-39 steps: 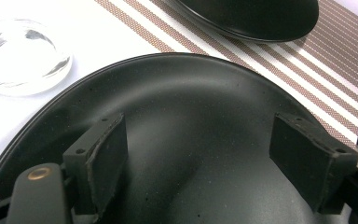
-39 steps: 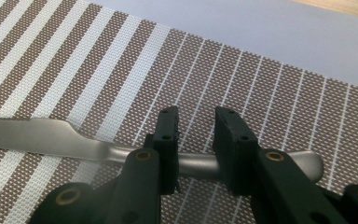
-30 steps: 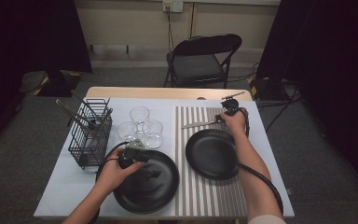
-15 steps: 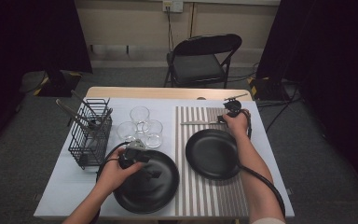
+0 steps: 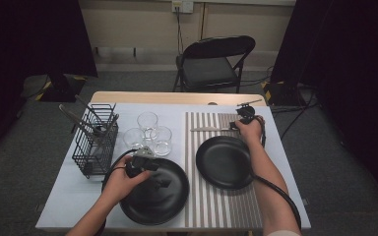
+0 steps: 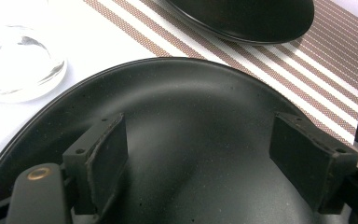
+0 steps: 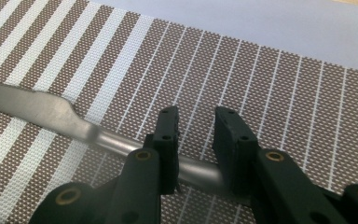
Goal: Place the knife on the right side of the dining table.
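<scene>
Two black plates lie on the table. My left gripper [image 5: 158, 181] hovers low over the near-left plate [image 5: 152, 204], jaws open wide with only the plate's dark surface [image 6: 191, 107] between them. The other plate [image 5: 224, 162] rests on the striped placemat [image 5: 211, 211], and its rim [image 6: 242, 18] is visible ahead in the left gripper view. My right gripper [image 5: 235, 126] is at the far end of the placemat over a table knife [image 5: 207, 129]. Its jaws [image 7: 196, 114] stand narrowly apart above the knife's handle [image 7: 42, 109], which runs crosswise under them; the pads do not press on it.
Three clear glasses [image 5: 148, 132] stand left of the placemat, one of them [image 6: 18, 63] close beside the near plate. A black wire basket [image 5: 96, 142] holding utensils sits at the table's left. A folding chair [image 5: 216, 64] stands behind the table's far edge.
</scene>
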